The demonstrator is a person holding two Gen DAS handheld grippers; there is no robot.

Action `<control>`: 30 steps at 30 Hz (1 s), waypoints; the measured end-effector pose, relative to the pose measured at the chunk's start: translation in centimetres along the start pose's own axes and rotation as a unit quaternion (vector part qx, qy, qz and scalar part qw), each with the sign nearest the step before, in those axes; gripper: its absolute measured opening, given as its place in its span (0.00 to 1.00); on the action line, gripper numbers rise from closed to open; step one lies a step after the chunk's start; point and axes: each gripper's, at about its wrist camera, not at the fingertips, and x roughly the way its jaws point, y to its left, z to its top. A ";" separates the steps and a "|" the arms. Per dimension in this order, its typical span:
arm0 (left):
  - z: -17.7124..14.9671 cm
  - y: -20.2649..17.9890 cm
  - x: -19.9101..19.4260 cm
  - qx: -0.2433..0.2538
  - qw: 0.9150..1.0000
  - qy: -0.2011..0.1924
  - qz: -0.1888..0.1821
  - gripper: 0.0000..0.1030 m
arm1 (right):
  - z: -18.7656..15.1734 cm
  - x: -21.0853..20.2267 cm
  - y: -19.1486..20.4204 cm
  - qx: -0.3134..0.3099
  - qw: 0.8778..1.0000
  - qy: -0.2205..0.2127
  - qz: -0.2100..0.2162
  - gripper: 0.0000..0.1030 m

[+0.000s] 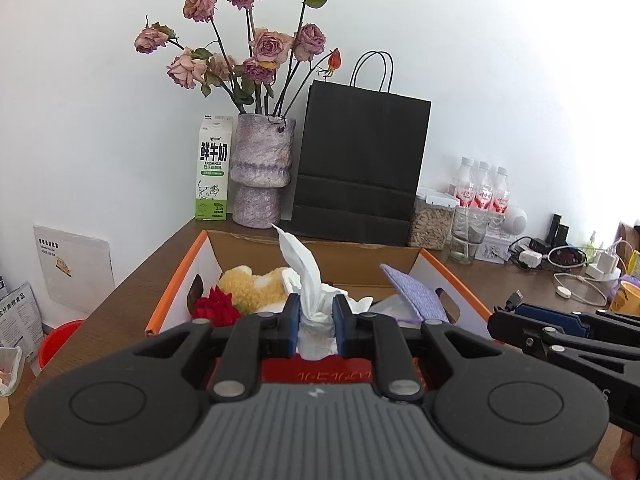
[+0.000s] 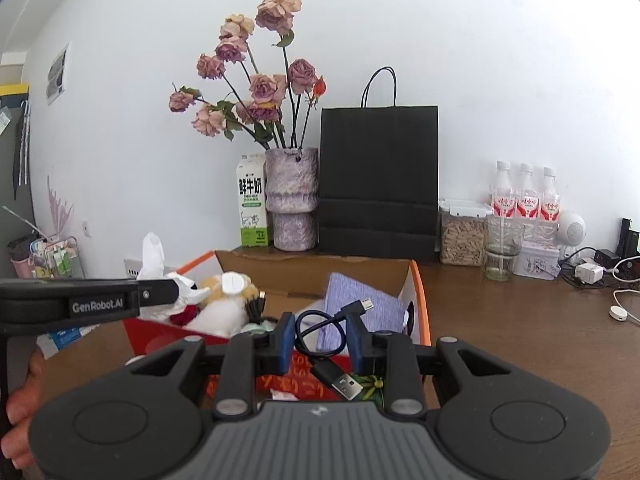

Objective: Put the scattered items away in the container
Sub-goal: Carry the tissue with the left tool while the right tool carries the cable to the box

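Note:
My left gripper (image 1: 316, 314) is shut on a crumpled white tissue (image 1: 306, 272) and holds it above the near edge of the open cardboard box (image 1: 320, 254) with orange rims. My right gripper (image 2: 320, 336) stands partly open around a coiled black USB cable (image 2: 328, 328), above the box's near right part; whether the fingers press the cable is unclear. In the box lie a yellow and white plush toy (image 1: 256, 286), a red flower (image 1: 214, 308) and a purple cloth (image 1: 416, 290). The tissue also shows in the right wrist view (image 2: 154, 256).
At the back of the wooden table (image 2: 520, 320) stand a milk carton (image 1: 213, 168), a purple vase with dried roses (image 1: 262, 168), a black paper bag (image 1: 360, 168), a jar of seeds (image 2: 462, 236), a glass (image 2: 502, 250), water bottles (image 2: 526, 200), chargers and cables (image 1: 560, 260).

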 end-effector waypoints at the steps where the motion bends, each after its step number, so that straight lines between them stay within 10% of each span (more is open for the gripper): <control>1: 0.4 -0.1 0.5 -0.004 1.000 -0.004 0.003 0.17 | 0.5 0.5 0.0 0.001 1.000 -0.006 -0.001 0.25; 15: 2.4 0.8 11.6 -0.003 0.998 0.011 0.065 0.17 | 2.3 11.5 -2.6 0.046 0.998 0.009 -0.046 0.25; 30: 1.2 1.2 11.4 0.007 0.997 0.003 0.073 0.17 | 0.2 12.4 -2.5 0.038 0.998 0.028 -0.049 0.25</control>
